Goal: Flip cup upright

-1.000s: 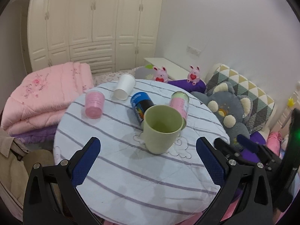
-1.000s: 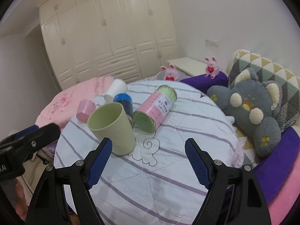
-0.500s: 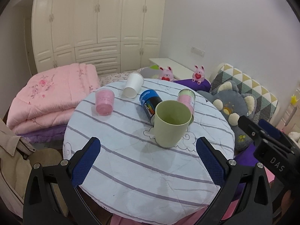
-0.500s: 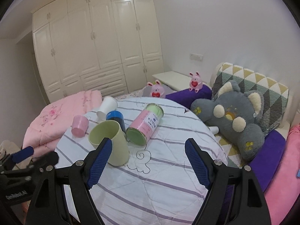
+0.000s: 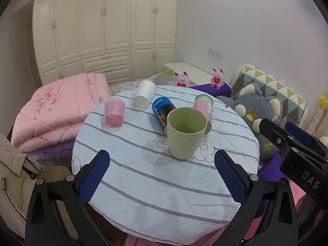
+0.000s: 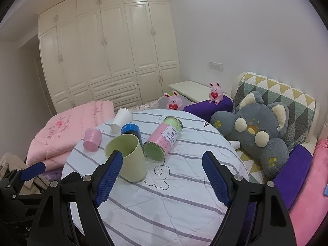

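A pale green cup (image 5: 185,132) stands upright, mouth up, on the round striped table (image 5: 143,176); it also shows in the right wrist view (image 6: 127,157). My left gripper (image 5: 162,179) is open and empty, held back above the table's near edge, well short of the cup. My right gripper (image 6: 163,181) is open and empty, to the right of the cup; its left finger (image 6: 108,177) overlaps the cup's lower left in the picture. The right gripper's body also shows in the left wrist view (image 5: 293,153).
Behind the green cup lie a blue can (image 5: 162,110), a pink-green can (image 5: 203,106) and a white paper cup (image 5: 144,96); a pink cup (image 5: 114,114) stands at the left. Pink quilts (image 5: 53,112) lie at the left, a grey plush (image 6: 258,133) and pillows at the right.
Both grippers have drawn back and upward from the table, so the cup and cans look smaller and farther. The green cup stands as before. Both grippers stay open.
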`<state>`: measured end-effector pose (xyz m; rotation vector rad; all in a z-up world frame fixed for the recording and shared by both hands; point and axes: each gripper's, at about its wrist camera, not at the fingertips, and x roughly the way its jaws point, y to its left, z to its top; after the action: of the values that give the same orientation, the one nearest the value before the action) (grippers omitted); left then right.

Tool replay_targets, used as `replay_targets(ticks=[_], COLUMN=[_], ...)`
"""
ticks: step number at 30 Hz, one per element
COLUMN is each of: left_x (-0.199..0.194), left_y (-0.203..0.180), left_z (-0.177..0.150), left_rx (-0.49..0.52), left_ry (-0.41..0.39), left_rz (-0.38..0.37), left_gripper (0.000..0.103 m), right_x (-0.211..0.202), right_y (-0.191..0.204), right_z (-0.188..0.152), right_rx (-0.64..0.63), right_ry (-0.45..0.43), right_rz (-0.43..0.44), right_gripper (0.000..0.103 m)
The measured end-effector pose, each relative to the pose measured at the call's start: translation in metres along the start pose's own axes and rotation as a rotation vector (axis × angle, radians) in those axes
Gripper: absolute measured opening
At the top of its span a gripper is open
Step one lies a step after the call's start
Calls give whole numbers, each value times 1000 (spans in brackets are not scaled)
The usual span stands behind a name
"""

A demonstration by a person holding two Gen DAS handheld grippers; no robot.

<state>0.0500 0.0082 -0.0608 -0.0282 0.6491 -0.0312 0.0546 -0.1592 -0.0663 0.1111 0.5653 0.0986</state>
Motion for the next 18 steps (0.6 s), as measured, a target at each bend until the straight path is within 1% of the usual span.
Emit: replay_targets(ticks=[18], left_x=[7], left_y=[-10], left_z=[0], left_rx=[24], left_ry=[20], left_rz=[26], left_gripper=[103], right_x=[12], right_y=[-10], right_z=[-3], right_rx=[28], right_ry=[36], right_rz=[20], right_gripper=[81])
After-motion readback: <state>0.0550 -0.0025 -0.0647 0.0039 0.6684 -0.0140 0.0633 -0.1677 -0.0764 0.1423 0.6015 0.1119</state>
